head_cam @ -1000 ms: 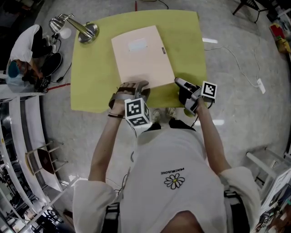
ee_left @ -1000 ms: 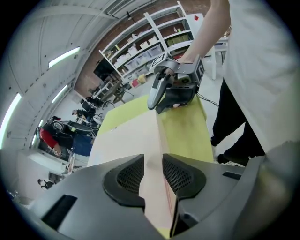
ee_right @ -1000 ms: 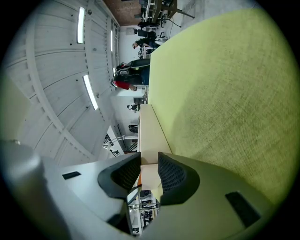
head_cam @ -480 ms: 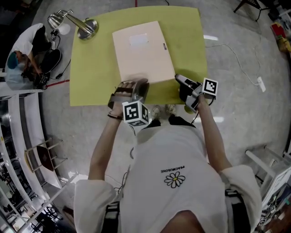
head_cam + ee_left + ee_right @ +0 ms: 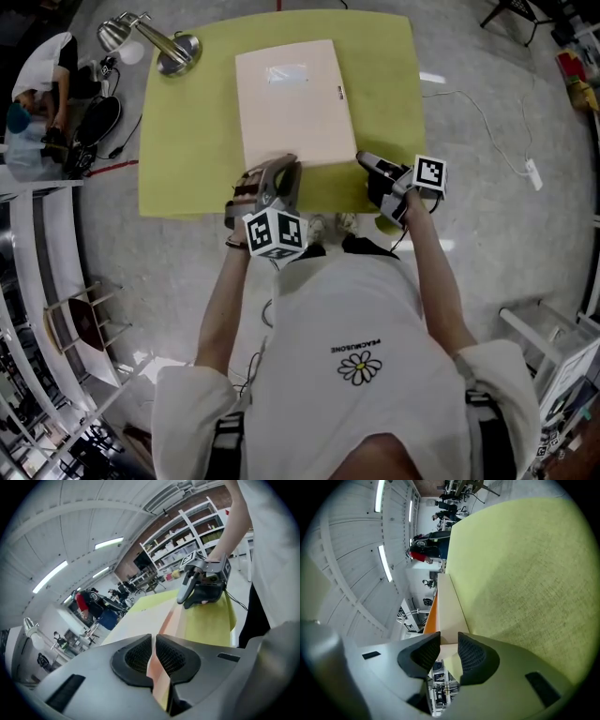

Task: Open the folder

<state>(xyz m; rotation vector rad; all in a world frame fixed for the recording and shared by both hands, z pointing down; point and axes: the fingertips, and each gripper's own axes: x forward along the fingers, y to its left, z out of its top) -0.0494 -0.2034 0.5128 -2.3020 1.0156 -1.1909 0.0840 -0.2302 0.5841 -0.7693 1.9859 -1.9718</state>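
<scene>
Sitting at the far left of the head view, a person [image 5: 42, 84] in a white top is on the floor side, off the counter [image 5: 187, 150]. A silver desk lamp [image 5: 167, 52] stands on the far left corner of that yellow-green counter, with its head reaching out past the edge.

The beige folder [image 5: 291, 103] lies in the middle of the counter, its long sides running away from the wearer and a pale label near its far edge.

The left claw [image 5: 284, 167] is at the folder's near edge, left of centre, with its marker cube [image 5: 275, 234] toward the wearer. In the left gripper view its jaws have just been closing. Only a thin gap is left between them, filled by the folder's cover. The pads [image 5: 136, 656] pinch the near edge of the cover, and an orange inner face shows under the beige.

The right claw [image 5: 366, 164] is at the folder's near right corner, turned on its side. In the right gripper view its jaws stand wide apart astride that corner, with the folder's thick edge just beside each pad and the counter cloth off to one side.

Further right, on the grey floor, a white cable [image 5: 487, 122] runs to a power strip [image 5: 536, 173].
</scene>
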